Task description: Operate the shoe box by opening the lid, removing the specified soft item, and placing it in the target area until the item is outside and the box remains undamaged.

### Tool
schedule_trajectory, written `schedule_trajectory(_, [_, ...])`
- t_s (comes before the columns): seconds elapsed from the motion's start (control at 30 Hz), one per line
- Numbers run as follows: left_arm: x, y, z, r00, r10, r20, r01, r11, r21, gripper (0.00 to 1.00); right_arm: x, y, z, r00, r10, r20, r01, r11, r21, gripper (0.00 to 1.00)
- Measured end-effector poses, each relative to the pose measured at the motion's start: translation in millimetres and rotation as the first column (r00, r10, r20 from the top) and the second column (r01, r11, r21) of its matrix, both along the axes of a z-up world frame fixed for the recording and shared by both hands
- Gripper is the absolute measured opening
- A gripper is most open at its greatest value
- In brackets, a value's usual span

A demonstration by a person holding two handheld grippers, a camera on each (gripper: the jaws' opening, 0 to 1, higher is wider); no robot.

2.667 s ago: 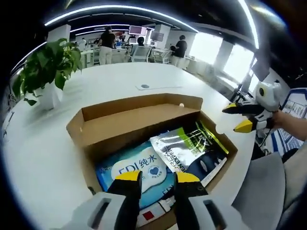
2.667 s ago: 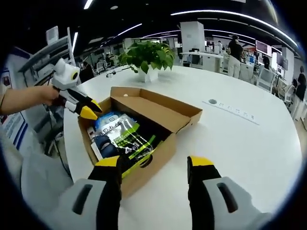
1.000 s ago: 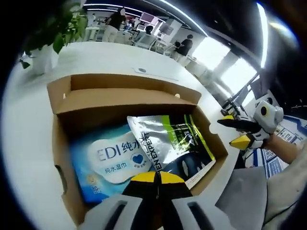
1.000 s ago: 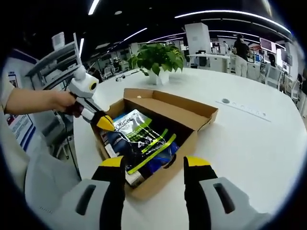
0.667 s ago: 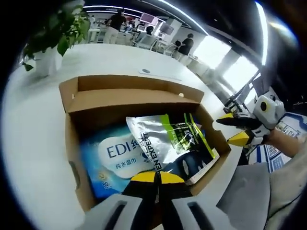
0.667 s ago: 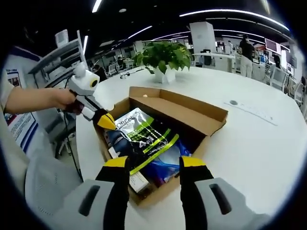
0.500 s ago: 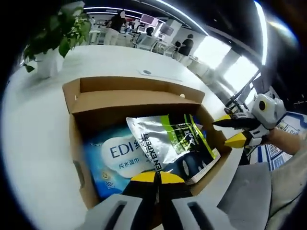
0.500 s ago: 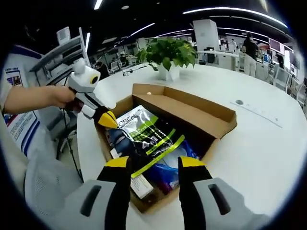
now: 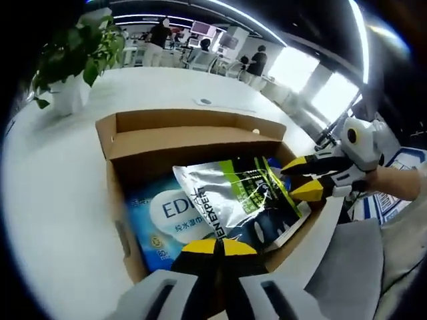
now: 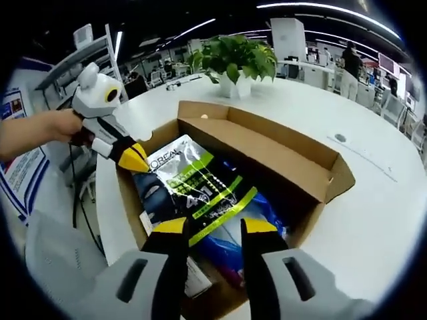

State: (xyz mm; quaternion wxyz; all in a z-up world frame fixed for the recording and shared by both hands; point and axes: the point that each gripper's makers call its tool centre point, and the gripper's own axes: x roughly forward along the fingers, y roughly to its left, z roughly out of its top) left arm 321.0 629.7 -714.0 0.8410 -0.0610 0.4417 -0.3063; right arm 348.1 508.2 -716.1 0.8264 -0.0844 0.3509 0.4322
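White office table [image 9: 60, 180]: shoe box [image 10: 280, 153] open; left gripper [image 9: 215, 247] pinches silver pouch [image 9: 233, 200] for lifting; right gripper [image 10: 213, 227], jaws parted, hovers over it.

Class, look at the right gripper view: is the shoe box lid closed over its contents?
No. The shoe box stands open, with the silver and green pouch and the blue wipes pack plainly visible inside.
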Motion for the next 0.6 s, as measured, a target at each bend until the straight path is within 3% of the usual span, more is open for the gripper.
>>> schedule_trajectory(0.2, [0.0,1.0,-0.5,1.0,-0.01,0.01,0.01,1.0,0.005,0.0,-6.2,4.9,-12.1,0.999,0.027,-0.029,-0.029,0.999,-0.042,0.25])
schedule_trajectory(0.6, [0.2,0.1,-0.5,1.0,-0.014,0.022,0.014,1.0,0.013,0.0,-4.3,14.7,-4.2,0.999,0.006,-0.042,-0.004,1.0,0.03,0.18])
